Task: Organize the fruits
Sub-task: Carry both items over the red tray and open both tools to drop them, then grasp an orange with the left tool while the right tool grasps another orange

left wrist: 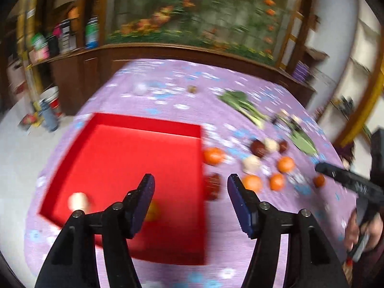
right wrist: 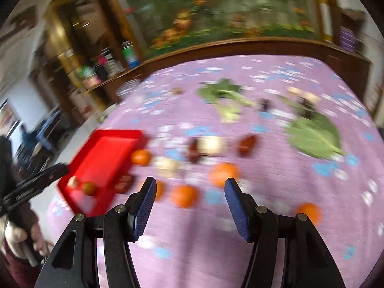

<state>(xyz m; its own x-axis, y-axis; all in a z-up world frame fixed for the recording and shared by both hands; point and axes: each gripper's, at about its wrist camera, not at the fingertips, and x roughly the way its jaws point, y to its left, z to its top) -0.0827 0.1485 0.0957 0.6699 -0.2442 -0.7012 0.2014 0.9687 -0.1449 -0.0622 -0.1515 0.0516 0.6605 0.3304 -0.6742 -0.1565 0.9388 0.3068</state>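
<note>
Above the purple flowered tablecloth (right wrist: 276, 192), both the left gripper (left wrist: 190, 180) and right gripper (right wrist: 189, 183) are hanging apart-fingered, empty; each should be centring over one round orange fruit (right wrist: 184, 195) before closing, then carrying it to the shallow red tray (left wrist: 134, 158).

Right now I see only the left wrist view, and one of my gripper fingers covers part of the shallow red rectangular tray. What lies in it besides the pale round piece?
Observer: The right wrist view shows two pieces in the red tray. The pale round piece has a small orange-brown round fruit right beside it, near the closest corner.
Operator: Is the right gripper carrying anything? I see only one of its fingers.
Observer: No. The right gripper stands open, with its blue pads pressing on nothing. The round orange fruit seen in the gap lies on the purple flowered cloth.
</note>
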